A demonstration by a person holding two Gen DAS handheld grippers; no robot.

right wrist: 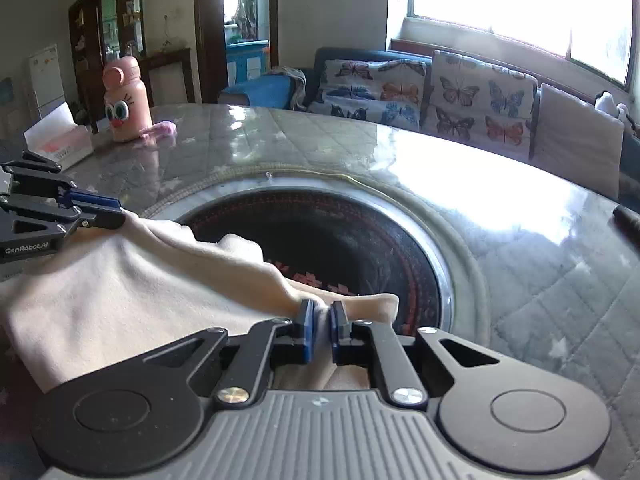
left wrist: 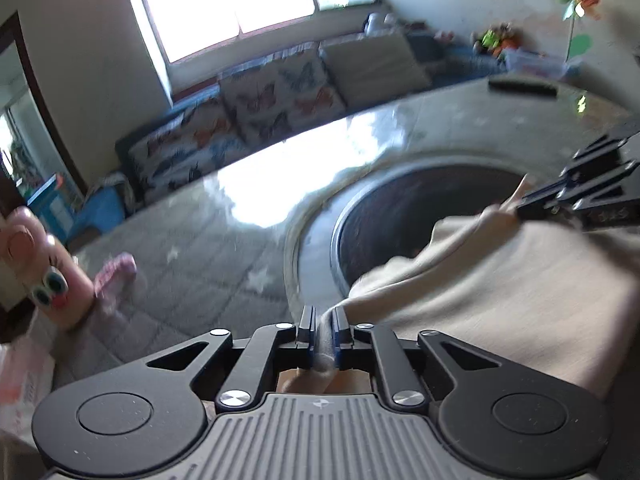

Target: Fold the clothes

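A cream cloth garment (left wrist: 500,292) (right wrist: 120,296) lies stretched between my two grippers over the table. My left gripper (left wrist: 323,318) is shut on one edge of it, with fabric pinched between the blue pads. In the right wrist view that same left gripper (right wrist: 114,216) appears at the far left, clamped on a corner of the cloth. My right gripper (right wrist: 321,312) is shut on another bunched edge, and the left wrist view shows it (left wrist: 520,210) at the right, gripping a cloth corner. The fabric sags between the two grips.
A round table with a quilted cover under glass (right wrist: 540,272) has a dark round hotplate (right wrist: 340,248) in its middle. A pink bottle with cartoon eyes (right wrist: 126,100), a pink cloth (right wrist: 160,130) and a tissue box (right wrist: 60,140) stand at the far left. A dark remote (left wrist: 522,88) lies near the table edge. A butterfly-cushioned sofa (right wrist: 440,96) stands behind.
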